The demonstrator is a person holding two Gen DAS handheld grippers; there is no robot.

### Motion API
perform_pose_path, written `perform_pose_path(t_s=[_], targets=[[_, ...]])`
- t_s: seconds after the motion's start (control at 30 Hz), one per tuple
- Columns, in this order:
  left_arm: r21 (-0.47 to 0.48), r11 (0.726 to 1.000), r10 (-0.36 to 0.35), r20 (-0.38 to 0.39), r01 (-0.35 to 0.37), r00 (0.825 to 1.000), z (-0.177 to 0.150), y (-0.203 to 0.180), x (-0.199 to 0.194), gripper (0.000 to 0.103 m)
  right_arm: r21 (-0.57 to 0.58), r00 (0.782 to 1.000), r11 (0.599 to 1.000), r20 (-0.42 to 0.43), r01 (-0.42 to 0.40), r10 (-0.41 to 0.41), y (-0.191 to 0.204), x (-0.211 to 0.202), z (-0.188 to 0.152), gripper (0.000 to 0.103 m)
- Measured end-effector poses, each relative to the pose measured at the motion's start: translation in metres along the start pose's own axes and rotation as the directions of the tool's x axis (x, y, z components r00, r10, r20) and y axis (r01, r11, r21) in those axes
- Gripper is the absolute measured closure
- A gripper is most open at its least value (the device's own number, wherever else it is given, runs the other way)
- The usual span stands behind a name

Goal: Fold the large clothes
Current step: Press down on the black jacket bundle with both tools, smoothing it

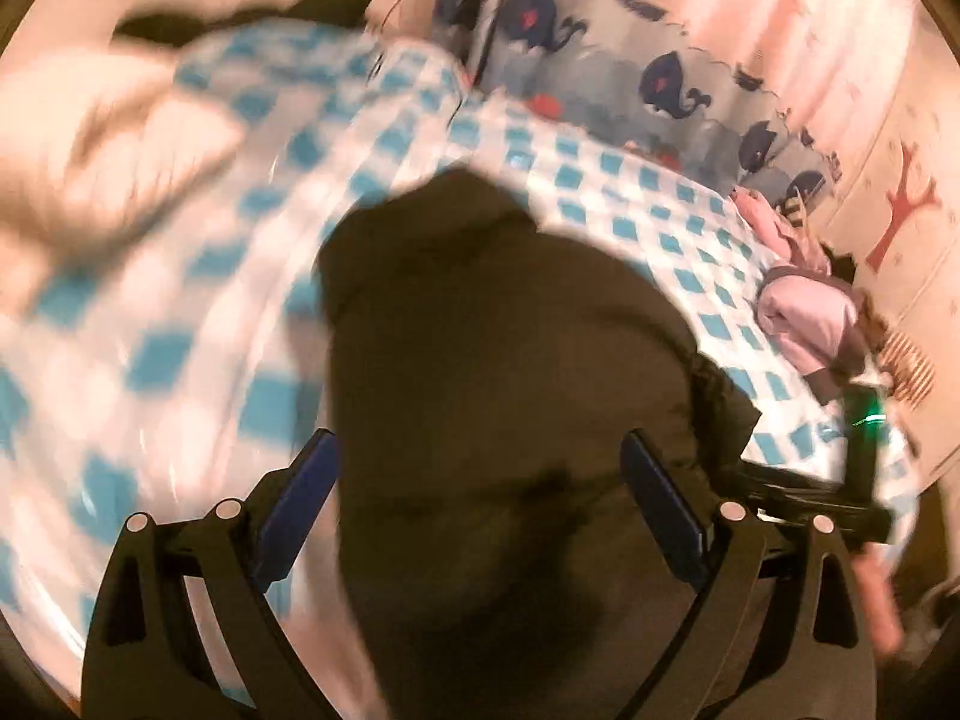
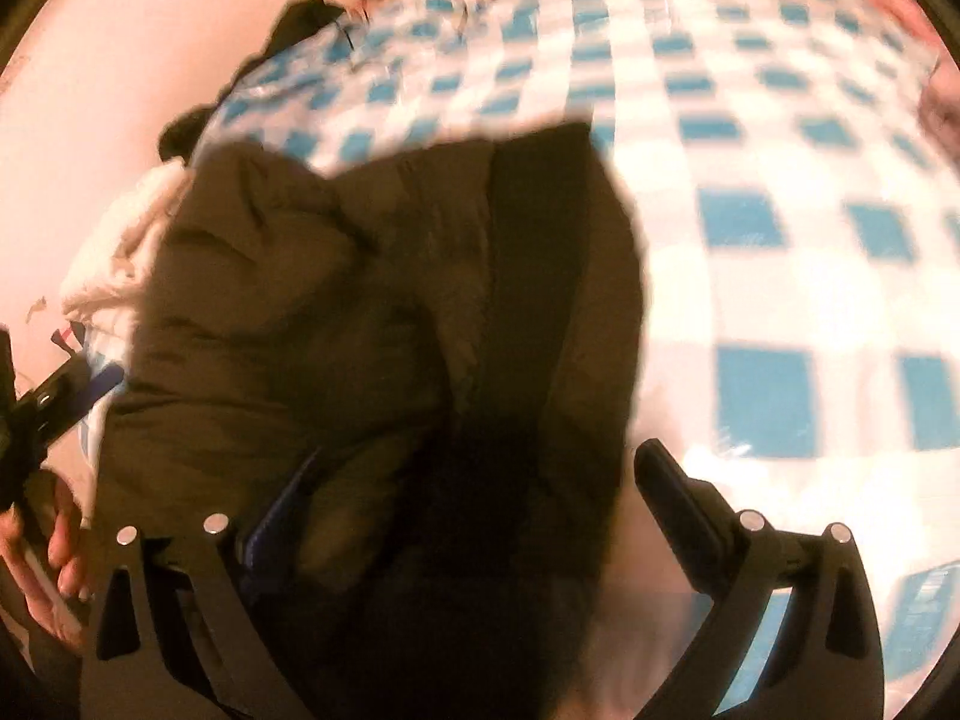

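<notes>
A: Where is the garment, and what do the tools have?

B: The dark olive jacket [image 1: 516, 396] lies bunched on the blue-checked sheet [image 1: 630, 192], straight ahead of both tools and under their fingers. The left gripper [image 1: 480, 480] stands spread wide, with cloth passing between the pads and neither pad pressing on it. The right gripper [image 2: 474, 498] also looks spread, its right finger clear over the sheet and its left finger half buried in fabric. I judge it holds nothing, though blur makes that less certain.

A: So how should the next pinch go?

B: I'd pick a clean edge or hem rather than the thick heap in the middle. Go down on a single layer with each tool on its own side, so the panel lifts flat and folds over evenly.

A: Anything in the way?

B: Beyond the left tool's left finger sits a cream pillow [image 1: 120, 144]. Off its right side lie small pink clothes [image 1: 804, 318], with a whale-print cover [image 1: 660, 72] farther ahead. They crowd the sheet's edges, so keep the fold central.
</notes>
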State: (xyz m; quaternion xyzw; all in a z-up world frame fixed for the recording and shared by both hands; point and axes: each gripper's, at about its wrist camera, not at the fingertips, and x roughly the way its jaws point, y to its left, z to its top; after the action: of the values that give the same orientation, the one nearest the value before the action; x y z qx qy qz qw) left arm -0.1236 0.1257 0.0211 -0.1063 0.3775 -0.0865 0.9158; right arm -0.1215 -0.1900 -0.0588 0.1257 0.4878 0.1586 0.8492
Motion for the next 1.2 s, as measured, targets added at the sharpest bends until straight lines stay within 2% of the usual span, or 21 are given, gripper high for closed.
perform_pose_path(t_s=[0.07,0.13,0.17,0.23,0.3,0.37,0.4,0.43,0.47,0.53,0.6,0.67,0.73,0.8,0.9,0.97,1.03,1.13,1.2], targets=[[0.034,0.999,-0.004,0.033,0.002,0.999,0.013,-0.011,0.003,0.012,-0.026,0.995,1.000,0.101,0.017,-0.015,0.015,-0.031,0.018,0.006],[0.099,0.995,0.001,0.022,-0.003,1.000,0.022,-0.026,0.020,0.012,-0.061,0.985,0.998,0.170,0.025,-0.015,0.035,-0.046,0.041,0.006],[0.122,0.993,-0.001,0.010,0.000,1.000,0.017,-0.031,0.022,0.012,-0.074,0.983,0.997,0.184,0.022,-0.008,0.044,-0.047,0.051,0.006],[0.159,0.987,0.003,-0.047,0.005,0.999,0.014,-0.041,0.040,0.012,-0.094,0.985,0.996,0.172,0.000,0.016,0.068,-0.031,0.082,0.006],[0.162,0.987,0.006,-0.058,0.004,0.998,0.008,-0.042,0.045,0.012,-0.050,0.991,0.998,0.131,-0.033,0.039,0.073,0.003,0.101,0.006],[0.177,0.984,0.016,-0.063,-0.005,0.998,0.004,-0.050,0.052,0.012,-0.001,0.997,1.000,0.083,0.003,-0.003,0.062,0.048,0.108,0.006],[0.182,0.983,0.007,-0.061,0.004,0.998,0.005,-0.052,0.051,0.012,0.016,0.997,0.999,0.051,0.051,-0.051,0.053,0.074,0.101,0.005],[0.179,0.984,-0.011,-0.067,0.022,0.998,0.005,-0.053,0.050,0.012,0.041,0.998,0.998,0.033,0.057,-0.058,0.036,0.091,0.092,0.005],[0.176,0.984,-0.028,-0.072,0.040,0.997,0.005,-0.053,0.049,0.012,0.110,0.999,0.994,0.046,0.013,-0.018,0.015,0.106,0.081,0.005],[0.185,0.982,-0.028,-0.075,0.041,0.997,0.005,-0.056,0.049,0.012,0.156,0.998,0.988,0.059,-0.002,-0.007,0.002,0.107,0.072,0.006],[0.200,0.979,-0.010,-0.085,0.027,0.996,0.003,-0.059,0.053,0.012,0.138,0.999,0.990,0.031,0.005,-0.009,0.001,0.105,0.072,0.007],[0.219,0.976,0.024,-0.089,-0.004,0.996,-0.002,-0.061,0.055,0.012,0.114,0.999,0.993,0.022,0.036,-0.039,0.007,0.088,0.072,0.007],[0.208,0.978,0.020,-0.087,-0.002,0.996,-0.004,-0.060,0.053,0.012,0.070,0.997,0.997,0.073,0.020,-0.025,0.020,0.064,0.071,0.007],[0.198,0.980,0.014,-0.085,0.003,0.996,-0.005,-0.057,0.049,0.012,0.002,0.991,1.000,0.137,0.011,-0.011,0.041,0.028,0.057,0.007],[0.180,0.984,0.008,-0.080,0.007,0.997,-0.006,-0.051,0.042,0.012,-0.085,0.986,0.996,0.168,0.032,-0.017,0.068,-0.008,0.024,0.007],[0.176,0.984,0.010,-0.072,0.003,0.997,-0.009,-0.050,0.036,0.012,-0.126,0.989,0.990,0.140,0.059,-0.042,0.075,-0.010,0.002,0.007],[0.181,0.984,0.014,-0.062,-0.002,0.998,-0.011,-0.050,0.030,0.012,-0.171,0.992,0.978,0.065,0.119,-0.110,0.074,0.010,-0.023,0.007],[0.205,0.978,0.035,-0.037,-0.027,0.999,-0.015,-0.053,0.019,0.012,-0.135,0.993,0.984,0.017,0.120,-0.119,0.060,0.031,-0.039,0.007],[0.223,0.973,0.057,-0.013,-0.053,0.998,-0.017,-0.053,0.011,0.012,-0.118,0.992,0.985,0.001,0.128,-0.129,0.059,0.029,-0.039,0.007]])
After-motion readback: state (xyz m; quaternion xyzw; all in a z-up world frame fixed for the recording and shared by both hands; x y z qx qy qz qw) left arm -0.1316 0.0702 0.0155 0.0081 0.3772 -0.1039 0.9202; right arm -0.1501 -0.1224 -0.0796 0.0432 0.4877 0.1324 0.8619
